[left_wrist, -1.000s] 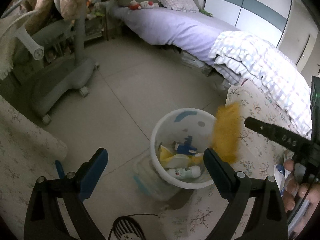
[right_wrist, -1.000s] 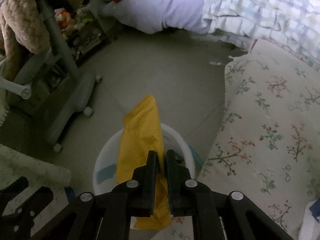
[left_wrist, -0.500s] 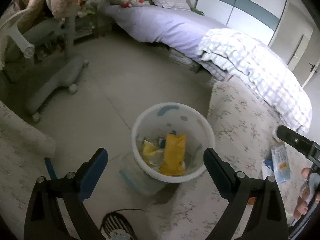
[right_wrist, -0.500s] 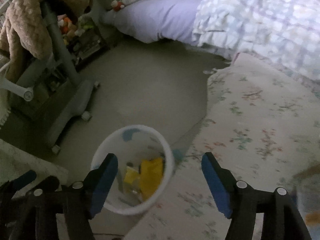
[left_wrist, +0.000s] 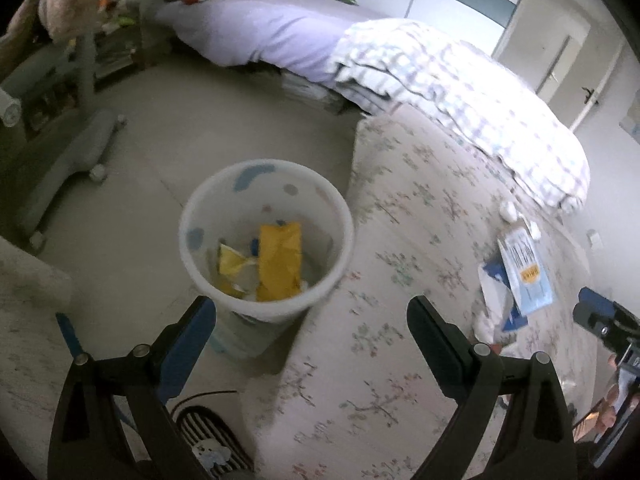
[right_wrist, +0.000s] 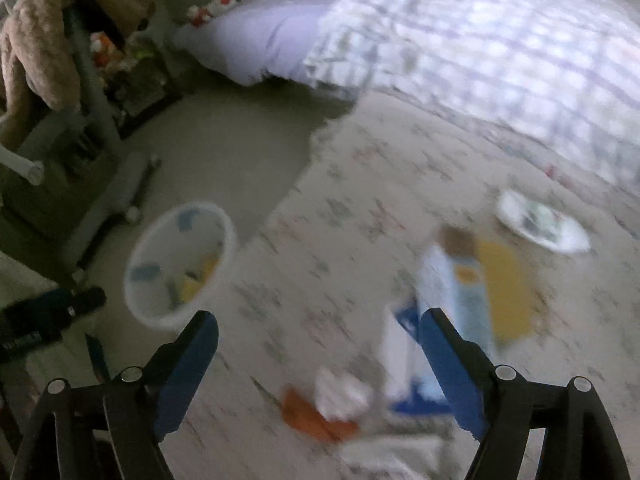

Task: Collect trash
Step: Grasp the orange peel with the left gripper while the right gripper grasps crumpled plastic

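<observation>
A white bin [left_wrist: 188, 216] stands on the floor at the edge of a floral mat [left_wrist: 420, 208], with a yellow wrapper [left_wrist: 280, 262] and other scraps inside. My left gripper [left_wrist: 311, 308] hovers open just in front of it, holding nothing. My right gripper [right_wrist: 320, 320] is over the mat to the right of the bin [right_wrist: 136, 280]; its jaws are opening and nothing is between them. Loose trash lies ahead of it, blurred: a light blue packet [right_wrist: 460, 292], a yellow wrapper [right_wrist: 508, 292], a white tissue [right_wrist: 340, 396] and an orange scrap [right_wrist: 312, 416].
A bed with a checked quilt [left_wrist: 460, 92] borders the mat at the back. A grey wheeled chair base [left_wrist: 72, 160] stands left of the bin. A small fan [left_wrist: 212, 440] sits on the floor below my left gripper. A white dish [right_wrist: 540, 224] lies farther out on the mat.
My right gripper opened and let go of the yellow wrapper, which dropped into the bin. It then swung right over the mat. My left gripper drifted right as well.
</observation>
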Demonstrator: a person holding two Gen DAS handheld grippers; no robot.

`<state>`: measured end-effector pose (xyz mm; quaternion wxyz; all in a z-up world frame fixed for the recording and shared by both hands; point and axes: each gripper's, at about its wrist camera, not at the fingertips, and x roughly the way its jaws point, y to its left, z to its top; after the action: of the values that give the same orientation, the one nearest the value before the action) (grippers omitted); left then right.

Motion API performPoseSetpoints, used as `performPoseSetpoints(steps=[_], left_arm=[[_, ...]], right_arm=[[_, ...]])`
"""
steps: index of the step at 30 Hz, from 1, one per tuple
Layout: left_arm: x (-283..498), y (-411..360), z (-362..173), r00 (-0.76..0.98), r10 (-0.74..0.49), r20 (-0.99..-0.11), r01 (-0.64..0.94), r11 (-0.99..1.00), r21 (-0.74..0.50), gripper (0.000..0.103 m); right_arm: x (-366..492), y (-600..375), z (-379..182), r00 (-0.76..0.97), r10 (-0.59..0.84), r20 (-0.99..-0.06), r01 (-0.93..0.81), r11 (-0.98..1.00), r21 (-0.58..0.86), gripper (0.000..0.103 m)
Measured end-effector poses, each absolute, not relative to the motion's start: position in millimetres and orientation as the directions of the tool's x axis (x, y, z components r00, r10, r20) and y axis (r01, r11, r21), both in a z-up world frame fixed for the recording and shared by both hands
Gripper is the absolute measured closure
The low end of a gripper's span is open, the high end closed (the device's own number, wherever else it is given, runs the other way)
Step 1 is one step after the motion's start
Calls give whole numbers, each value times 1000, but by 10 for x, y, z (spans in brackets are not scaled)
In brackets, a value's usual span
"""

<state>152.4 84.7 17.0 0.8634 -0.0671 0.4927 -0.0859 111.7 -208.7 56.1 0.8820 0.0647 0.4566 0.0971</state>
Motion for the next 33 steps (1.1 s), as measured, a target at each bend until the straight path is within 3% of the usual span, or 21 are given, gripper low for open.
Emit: performPoseSetpoints(steps=[13, 19, 33], left_arm=[[1264, 229, -175, 423, -231, -876, 259, 957, -128, 5], [1113, -70, -433, 372, -283, -884, 344, 927, -152, 5], [967, -695, -704, 435, -295, -851, 558, 830, -3, 3]], right_arm=[[391, -2749, 113, 510, 139, -849, 3, 986, 164, 17], [162, -2891, -32, 517, 102, -850, 25, 991, 134, 16], [-143, -3206, -621, 529, 89, -844, 86, 984, 158, 16]])
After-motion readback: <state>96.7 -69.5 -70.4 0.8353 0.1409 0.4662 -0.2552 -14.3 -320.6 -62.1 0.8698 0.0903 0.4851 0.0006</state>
